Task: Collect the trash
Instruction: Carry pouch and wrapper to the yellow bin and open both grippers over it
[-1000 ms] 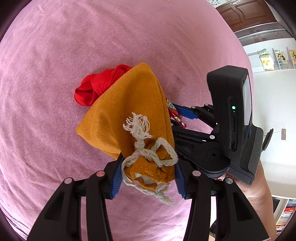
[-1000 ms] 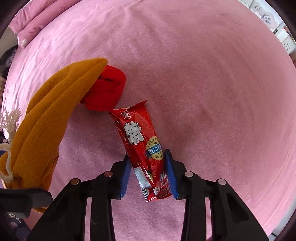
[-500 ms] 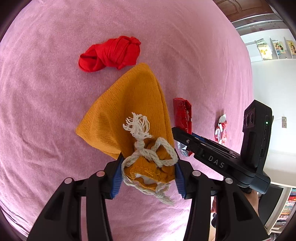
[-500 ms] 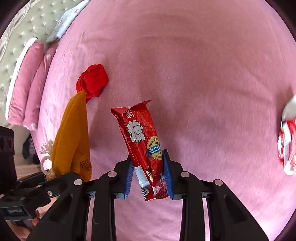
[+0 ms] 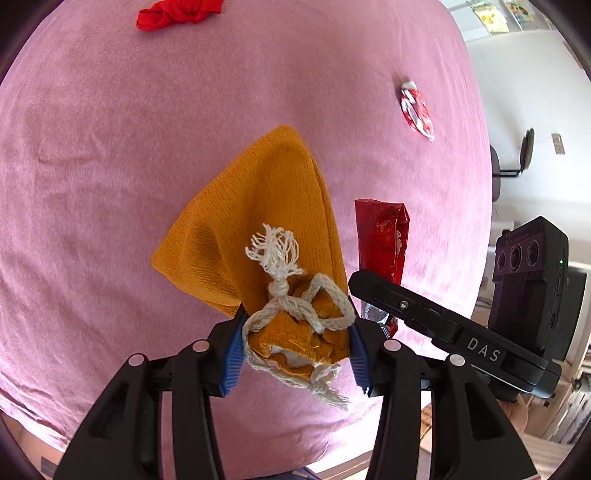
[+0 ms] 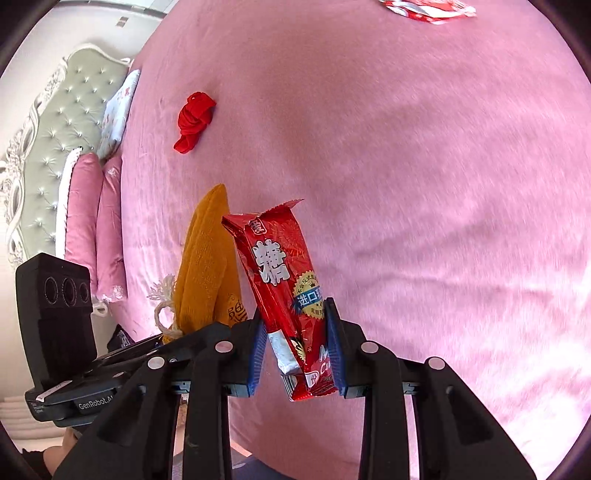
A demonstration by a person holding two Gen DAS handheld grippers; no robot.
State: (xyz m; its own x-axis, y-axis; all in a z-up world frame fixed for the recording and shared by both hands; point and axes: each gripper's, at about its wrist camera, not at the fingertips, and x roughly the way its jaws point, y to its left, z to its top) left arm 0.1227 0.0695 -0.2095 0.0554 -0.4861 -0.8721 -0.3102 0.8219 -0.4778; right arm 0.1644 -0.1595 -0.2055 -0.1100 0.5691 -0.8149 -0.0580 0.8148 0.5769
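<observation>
My left gripper (image 5: 295,350) is shut on the neck of an orange drawstring bag (image 5: 258,221) with a white cord, held above the pink bed. My right gripper (image 6: 295,350) is shut on a long red candy wrapper (image 6: 280,273), held upright just right of the bag (image 6: 207,258). The wrapper also shows in the left wrist view (image 5: 382,236), with the right gripper's body under it. A crumpled red-and-white wrapper (image 5: 416,110) lies on the bed farther off, and shows at the top edge of the right wrist view (image 6: 424,9).
The pink bedspread (image 6: 424,184) fills both views. A bunched red cloth (image 5: 177,14) lies far up the bed, also in the right wrist view (image 6: 194,120). Pink pillows (image 6: 92,221) and a tufted headboard (image 6: 48,147) are at left. A chair (image 5: 509,162) stands beyond the bed.
Both grippers have pulled back and up from the bed with bag and wrapper; the red cloth is much farther away. The crumpled wrapper has come fully into the left wrist view.
</observation>
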